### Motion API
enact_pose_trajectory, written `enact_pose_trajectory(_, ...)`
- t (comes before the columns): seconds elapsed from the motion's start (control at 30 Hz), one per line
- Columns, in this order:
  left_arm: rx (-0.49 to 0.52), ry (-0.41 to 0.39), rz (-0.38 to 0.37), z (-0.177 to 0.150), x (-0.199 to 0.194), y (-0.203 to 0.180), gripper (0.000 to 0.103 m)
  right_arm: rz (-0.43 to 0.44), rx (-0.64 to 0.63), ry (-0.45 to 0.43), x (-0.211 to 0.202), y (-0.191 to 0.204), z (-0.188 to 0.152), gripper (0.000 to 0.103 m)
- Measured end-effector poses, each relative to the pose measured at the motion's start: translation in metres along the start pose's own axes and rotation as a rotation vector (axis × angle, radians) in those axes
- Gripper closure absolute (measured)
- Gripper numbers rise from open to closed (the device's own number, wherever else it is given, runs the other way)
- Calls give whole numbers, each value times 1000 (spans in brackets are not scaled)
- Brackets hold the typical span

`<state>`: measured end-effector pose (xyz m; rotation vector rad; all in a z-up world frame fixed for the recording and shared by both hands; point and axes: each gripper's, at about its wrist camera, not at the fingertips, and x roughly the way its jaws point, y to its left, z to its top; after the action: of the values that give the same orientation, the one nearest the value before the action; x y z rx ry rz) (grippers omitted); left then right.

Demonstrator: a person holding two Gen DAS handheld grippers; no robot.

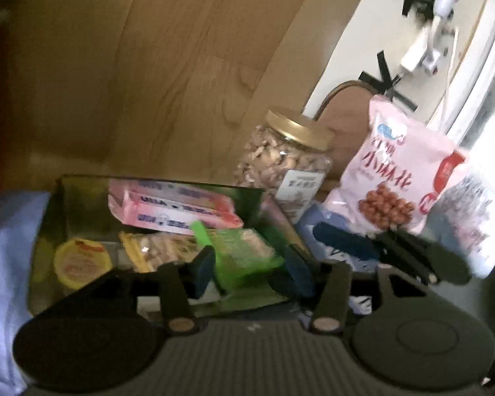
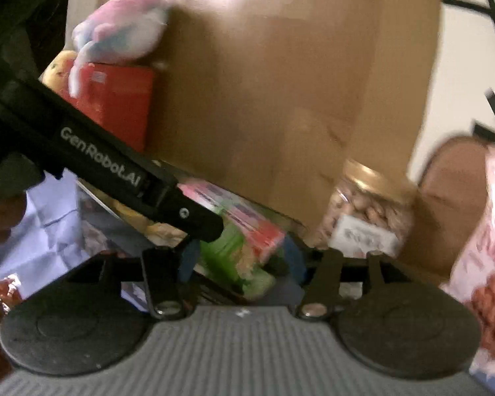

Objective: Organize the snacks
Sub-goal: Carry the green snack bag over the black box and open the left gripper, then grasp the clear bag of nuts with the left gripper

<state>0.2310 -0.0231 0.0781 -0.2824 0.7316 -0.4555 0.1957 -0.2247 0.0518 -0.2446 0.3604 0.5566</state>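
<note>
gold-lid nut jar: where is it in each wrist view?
Left wrist: the jar stands right of centre, behind the tray's right end.
Right wrist: the jar is at right of centre, blurred.
Shared landmark: the pink snack bag, just right of it in both.

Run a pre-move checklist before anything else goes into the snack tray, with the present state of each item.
1. Left gripper free of cargo: ok, its jaws stand apart over the green packet, pads not pressing it.
2. Right gripper free of cargo: ok, jaws apart, nothing clamped.
3. Tray has spare room: cannot tell; pink box, yellow cup and packets cover much of it.
4. Nut jar upright with lid on: ok.
5. Pink bag standing outside the tray: ok.
6. Grippers apart from each other: cannot tell; they look close, the frames are blurred.
</note>
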Motion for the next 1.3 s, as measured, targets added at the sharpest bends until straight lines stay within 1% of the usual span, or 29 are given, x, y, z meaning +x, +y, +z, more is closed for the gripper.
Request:
enact_pose_trajectory(0.07,19,-50,21,-2,-18,-3,58,13,47,-30,-15,-8,-4,44)
enact_pose_trajectory(0.13,16,-109,29,-5,-50,-1,56,14,90,-65,-32,-11,-11,44)
enact_pose_trajectory(0.17,4,-129,26,-11,-68,0,56,33,123,-75,-42,-11,-14,44)
enact_pose_trajectory(0.2,-3,-136,37,-15,-82,1,56,71,162,-73,-52,-11,-18,44)
enact_pose_trajectory(0.23,-2,-138,57,-21,-95,2,56,130,214,-56,-57,-12,-22,44)
enact_pose_trajectory(0.3,8,-127,105,-41,-114,2,56,251,341,7,-62,-15,-36,46)
enact_pose_trajectory(0.33,3,-109,123,-52,-119,4,56,283,407,53,-61,-15,-45,47)
enact_pose_trajectory(0.4,-26,-63,154,-74,-121,11,56,298,501,138,-54,-13,-62,68)
enact_pose_trajectory(0.43,-54,-49,168,-85,-123,17,56,297,538,175,-50,-11,-69,71)
enact_pose_trajectory(0.47,-86,-40,172,-96,-124,23,56,297,581,202,-48,-9,-76,77)
enact_pose_trajectory(0.5,-120,-36,171,-106,-125,30,56,310,622,217,-51,-6,-81,79)
enact_pose_trajectory(0.53,-145,-38,183,-114,-127,36,56,333,653,221,-54,-2,-83,79)
enact_pose_trajectory(0.6,-190,-38,229,-126,-126,46,58,360,665,219,-59,10,-79,79)
enact_pose_trajectory(0.63,-214,-26,224,-130,-123,51,60,372,669,226,-59,17,-76,79)
enact_pose_trajectory(0.7,-246,2,175,-138,-117,54,70,392,689,255,-51,24,-75,79)
enact_pose_trajectory(0.73,-241,11,164,-141,-115,51,72,396,719,270,-47,26,-77,79)
enact_pose_trajectory(0.8,-194,7,173,-143,-113,40,72,439,784,303,-39,31,-81,77)
enact_pose_trajectory(0.83,-178,10,184,-145,-112,34,72,425,786,289,-40,36,-80,76)
enact_pose_trajectory(0.9,-154,16,195,-147,-113,26,72,399,744,284,-46,42,-76,76)
enact_pose_trajectory(1.03,-130,57,146,-157,-120,16,71,427,714,320,-64,37,-80,76)
enact_pose_trajectory(1.07,-117,62,139,-158,-122,13,70,434,688,324,-69,37,-80,76)
enact_pose_trajectory(1.1,-105,57,148,-158,-125,12,68,427,659,319,-75,35,-80,75)
enact_pose_trajectory(1.17,-98,19,174,-149,-130,13,66,350,602,271,-85,29,-76,70)
enact_pose_trajectory(1.2,-116,3,176,-142,-132,16,65,307,590,243,-88,23,-73,70)
enact_pose_trajectory(1.23,-143,2,169,-136,-131,21,65,284,601,224,-88,16,-72,70)
enact_pose_trajectory(1.3,-181,26,131,-121,-122,28,64,265,653,214,-80,0,-71,70)
